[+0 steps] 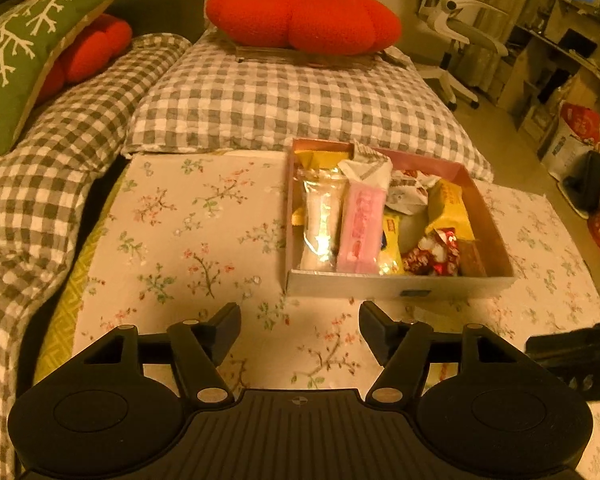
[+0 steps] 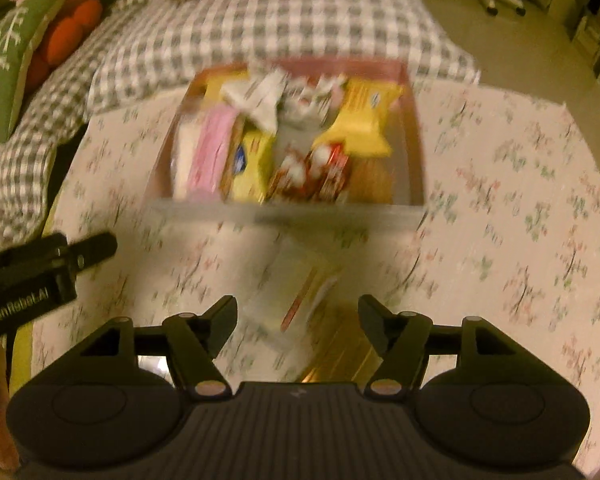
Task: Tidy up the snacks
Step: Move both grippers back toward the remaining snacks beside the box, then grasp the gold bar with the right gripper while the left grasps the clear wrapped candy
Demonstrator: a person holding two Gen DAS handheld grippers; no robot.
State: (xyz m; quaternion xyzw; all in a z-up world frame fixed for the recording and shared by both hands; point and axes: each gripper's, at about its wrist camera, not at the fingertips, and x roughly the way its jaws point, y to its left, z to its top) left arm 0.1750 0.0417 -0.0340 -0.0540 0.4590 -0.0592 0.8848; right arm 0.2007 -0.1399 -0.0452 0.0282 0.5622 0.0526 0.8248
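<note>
sorting snacks into the box, one packet left outside

gathering looks nearly done: the shallow box (image 1: 400, 282) ahead of the left gripper (image 1: 300, 334) is packed with wrapped snacks (image 1: 360, 224), laid side by side, probably so that they all fit. the left gripper's jaws stand wide with only cloth between them. the right gripper (image 2: 298, 330) is also spread wide, and a clear packet (image 2: 300, 300) lies on the cloth between and just past its fingers, untouched; the blur hides whether it is flat. i judge this packet is the next to go in, since it sits just short of the box wall. all rests on a flowered cloth (image 1: 188, 240), with checked bedding (image 1: 260, 100), an orange pumpkin cushion (image 1: 304, 16) and a white office chair (image 1: 456, 28) beyond.
</note>
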